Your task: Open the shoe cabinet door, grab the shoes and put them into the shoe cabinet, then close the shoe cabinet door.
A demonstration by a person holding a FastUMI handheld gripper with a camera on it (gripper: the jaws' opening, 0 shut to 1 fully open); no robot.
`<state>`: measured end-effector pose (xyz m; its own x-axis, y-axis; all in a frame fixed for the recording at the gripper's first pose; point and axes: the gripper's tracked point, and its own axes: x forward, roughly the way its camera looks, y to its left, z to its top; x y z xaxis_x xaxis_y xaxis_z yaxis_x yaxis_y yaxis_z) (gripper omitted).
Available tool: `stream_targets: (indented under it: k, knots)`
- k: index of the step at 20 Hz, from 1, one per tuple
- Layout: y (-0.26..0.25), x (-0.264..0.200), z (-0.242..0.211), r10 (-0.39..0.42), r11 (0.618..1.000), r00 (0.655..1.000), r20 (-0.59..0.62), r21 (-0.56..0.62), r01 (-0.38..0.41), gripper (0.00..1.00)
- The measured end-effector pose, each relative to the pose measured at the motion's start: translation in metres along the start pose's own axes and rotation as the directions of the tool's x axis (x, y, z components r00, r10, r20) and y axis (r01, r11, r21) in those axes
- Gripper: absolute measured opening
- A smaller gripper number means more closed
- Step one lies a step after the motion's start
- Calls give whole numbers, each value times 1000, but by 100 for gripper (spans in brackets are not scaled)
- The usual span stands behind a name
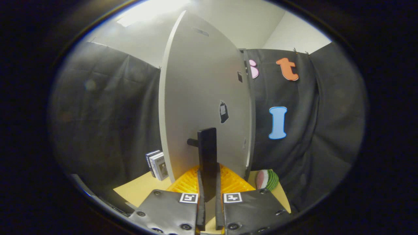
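Off to the left, a small stack of boxes (157, 164) stands upright on the bench (138, 189), tucked beside the door's edge and well out of the way — it looks like clutter with no part in the job. Next comes the shoe cabinet door (202, 98), a tall pale panel that stands nearly edge-on to the claw, so I judge it to be swung partly open on its hinge side, where a dark cabinet edge (249, 111) runs down its right. A small dark tag (223, 112) hangs on the door's face.

The claw (209, 195) is clamped on the dark upright handle (207, 156) of the door: both fingers press against the bar's lower end, one on each side, with no gap showing. Gripping the bar low and square like this gives a firm hold for swinging the panel — the handle stands off the door on a short stub, which leaves room for the fingers around it.

Under the handle, an orange slatted rack (228, 182) lies on the bench, just beyond the fingers. To the right, past the door's foot, a rounded green-and-pink thing (267, 179) sits on the bench; I cannot tell whether it is one of the shoes. I'd say the door step is in hand and the shoes are not yet stowed.
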<state>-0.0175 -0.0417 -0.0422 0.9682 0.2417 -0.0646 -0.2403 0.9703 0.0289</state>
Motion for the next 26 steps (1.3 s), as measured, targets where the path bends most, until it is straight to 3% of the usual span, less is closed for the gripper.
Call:
stream_targets:
  k: [15,18,22,26]
  knots:
    - [-52,-12,-3,-168,986,986,-17,-24,168,7]
    - [-45,-6,-3,-158,987,987,-13,37,158,3]
    - [-49,-7,-2,-136,991,991,-8,18,136,3]
    - [-49,-10,1,-134,991,991,7,19,134,7]
